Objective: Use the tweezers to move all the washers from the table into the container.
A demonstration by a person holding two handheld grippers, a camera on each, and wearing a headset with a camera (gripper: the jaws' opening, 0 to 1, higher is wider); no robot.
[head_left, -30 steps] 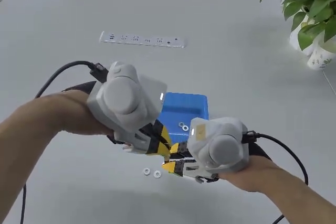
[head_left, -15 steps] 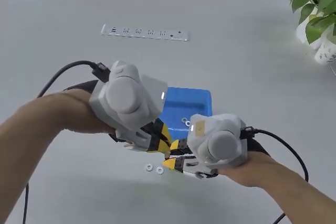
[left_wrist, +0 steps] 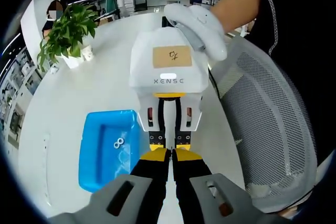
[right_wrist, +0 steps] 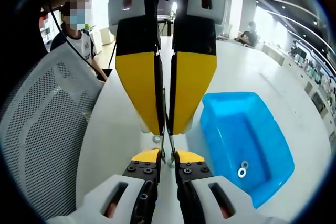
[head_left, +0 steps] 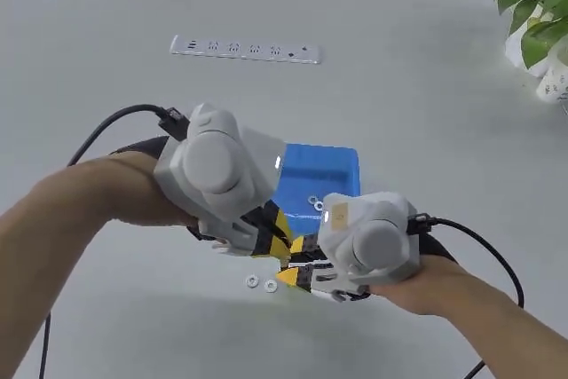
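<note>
Nothing has shifted: the left gripper (left_wrist: 169, 153) and right gripper (right_wrist: 167, 157) stay tip to tip, both pairs of fingers (right_wrist: 139, 82) nearly shut on the thin tweezers (right_wrist: 166, 135). Two washers (head_left: 253, 282) lie on the table (head_left: 399, 59) just beside the tips. Two more sit in the blue container (head_left: 333, 161) beyond.

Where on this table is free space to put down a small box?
Free: the stretch between the power strip and the blue container, and right of it toward the plant pot. Crowded: around the left gripper, right gripper and washers.
</note>
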